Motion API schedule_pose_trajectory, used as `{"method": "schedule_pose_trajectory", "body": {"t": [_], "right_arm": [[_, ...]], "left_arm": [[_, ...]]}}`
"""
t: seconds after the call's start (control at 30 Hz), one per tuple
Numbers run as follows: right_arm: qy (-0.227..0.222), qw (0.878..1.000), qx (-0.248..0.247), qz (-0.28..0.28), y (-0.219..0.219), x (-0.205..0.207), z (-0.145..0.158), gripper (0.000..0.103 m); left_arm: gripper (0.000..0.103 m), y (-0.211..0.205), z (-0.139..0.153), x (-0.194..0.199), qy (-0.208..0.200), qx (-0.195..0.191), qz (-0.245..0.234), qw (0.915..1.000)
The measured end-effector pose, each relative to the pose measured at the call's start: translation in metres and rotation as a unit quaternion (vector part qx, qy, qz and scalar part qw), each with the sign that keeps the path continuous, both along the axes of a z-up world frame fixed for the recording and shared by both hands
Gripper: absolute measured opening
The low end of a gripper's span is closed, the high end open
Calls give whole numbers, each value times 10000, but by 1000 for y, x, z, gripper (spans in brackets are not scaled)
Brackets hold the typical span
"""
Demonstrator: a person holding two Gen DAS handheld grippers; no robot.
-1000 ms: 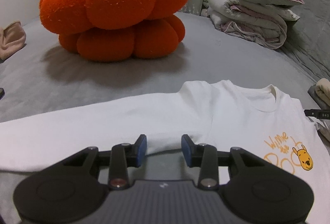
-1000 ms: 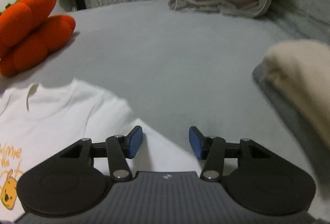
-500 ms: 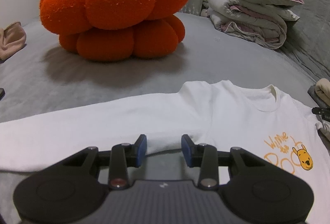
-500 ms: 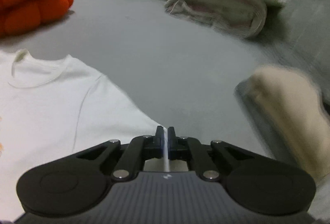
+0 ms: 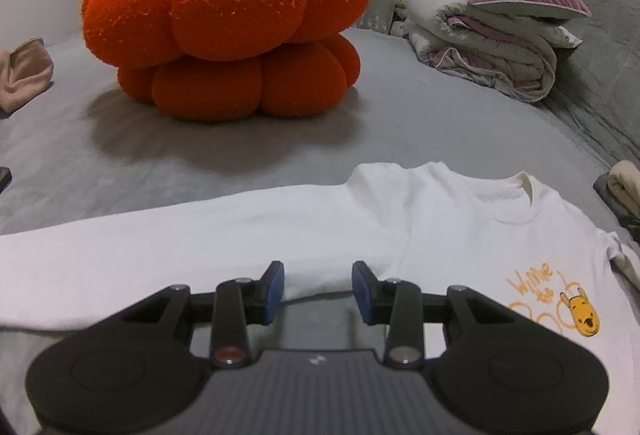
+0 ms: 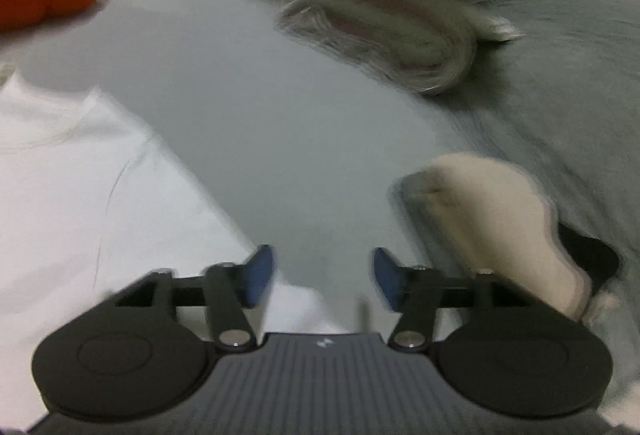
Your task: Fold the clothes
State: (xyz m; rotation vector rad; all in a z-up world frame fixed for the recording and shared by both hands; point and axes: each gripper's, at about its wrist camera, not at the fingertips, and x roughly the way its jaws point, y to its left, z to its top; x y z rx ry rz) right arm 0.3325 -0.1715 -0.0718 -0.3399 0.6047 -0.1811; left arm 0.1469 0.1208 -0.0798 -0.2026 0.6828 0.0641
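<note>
White long-sleeve cotton shirt with orange bear print (image 5: 440,227) flat on grey bed (image 5: 200,163), near front edge. Left gripper (image 5: 318,287) released, poised at sleeve hem. Right gripper (image 6: 324,275) released, empty, view blurred. Risk: single-layer pinch, sleeve drags, fold skews.

Both the left claw (image 5: 318,289) and right claw (image 6: 323,277) fill the lower frame: matte black linkage arms, round side housings, ribbed grey centre plate, silver pivot screws, blue fingertip pads (image 5: 275,285).
</note>
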Motion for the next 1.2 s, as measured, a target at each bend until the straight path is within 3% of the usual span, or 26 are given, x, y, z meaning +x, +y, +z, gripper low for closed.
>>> {"method": "schedule_pose_trajectory", "body": {"t": [0.1, 0.17, 0.23, 0.3, 0.4, 0.53, 0.6, 0.67, 0.7, 0.73, 0.83, 0.9, 1.2], "right_arm": [[75, 9933, 1096, -360, -28, -35, 23, 67], [113, 9768, 2003, -752, -50, -60, 31, 68], [151, 9420, 3149, -1150, -76, -86, 23, 68], [295, 9069, 3971, -1378, -90, -104, 0, 68], [236, 8676, 4628, -1804, -99, -116, -18, 68], [186, 8316, 5116, -2153, -106, -122, -15, 67], [241, 8233, 5222, -2209, -104, -128, -17, 62], [149, 8254, 5117, -2378, -107, -125, -21, 48], [96, 8267, 5055, -2468, -109, -124, -23, 34], [45, 8198, 5103, -2597, -113, -125, -27, 23], [34, 8433, 4781, -2456, -109, -120, -28, 13], [47, 8639, 4472, -2317, -105, -117, -26, 8], [-136, 9044, 3539, -2380, -101, -111, -14, 5]], "left_arm": [[40, -2, 1, -1, -6, -30, 43, 10000], [40, -5, 0, -1, 3, 11, 84, 10000], [40, -6, -1, -2, 12, -2, 127, 9999], [40, -7, -1, -3, 39, -134, 142, 9998], [41, -7, -1, -4, 78, -333, 164, 9993], [42, -10, 0, -6, 68, -385, 146, 9991], [42, -11, -2, -4, 91, -355, 135, 9992], [42, -13, -6, -2, 152, -330, 124, 9993], [42, -13, -8, -2, 186, -315, 115, 9993], [42, -13, -9, -1, 216, -301, 106, 9993], [42, -16, -10, -1, 220, -281, 79, 9993], [42, -18, -10, -2, 202, -242, 26, 9995], [42, -25, -11, -3, 227, -8, -55, 9997]]}}
